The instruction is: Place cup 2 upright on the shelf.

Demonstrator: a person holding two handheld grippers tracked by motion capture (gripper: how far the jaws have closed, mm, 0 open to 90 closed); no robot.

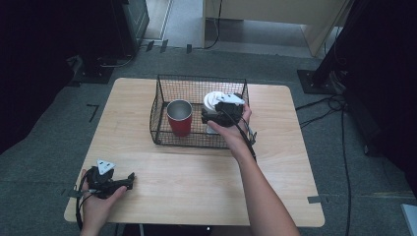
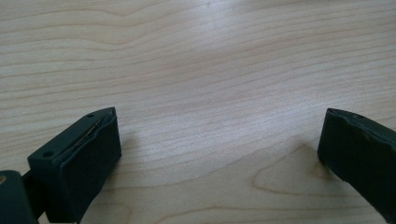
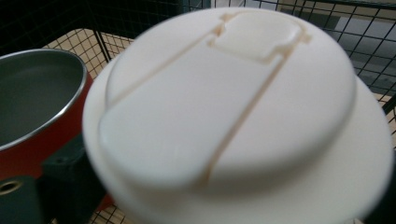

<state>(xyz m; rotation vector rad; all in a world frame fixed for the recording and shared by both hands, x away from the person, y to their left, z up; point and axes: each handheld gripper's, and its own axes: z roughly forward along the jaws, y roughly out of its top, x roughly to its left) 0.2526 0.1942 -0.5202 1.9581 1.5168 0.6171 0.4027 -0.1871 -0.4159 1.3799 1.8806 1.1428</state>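
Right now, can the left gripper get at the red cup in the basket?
Probably yes. The left gripper is open, holds nothing, and bare table lies between. The red cup stands upright in the wire basket, open on top, on the near-left side.

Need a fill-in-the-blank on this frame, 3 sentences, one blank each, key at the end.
1. The red cup stands inside the wire ____.
2. The right gripper is at a cup with a ____ lid, beside the red one.
3. The left gripper rests on the table with its jaws ____ and nothing between them.

Missing words: basket; white; open
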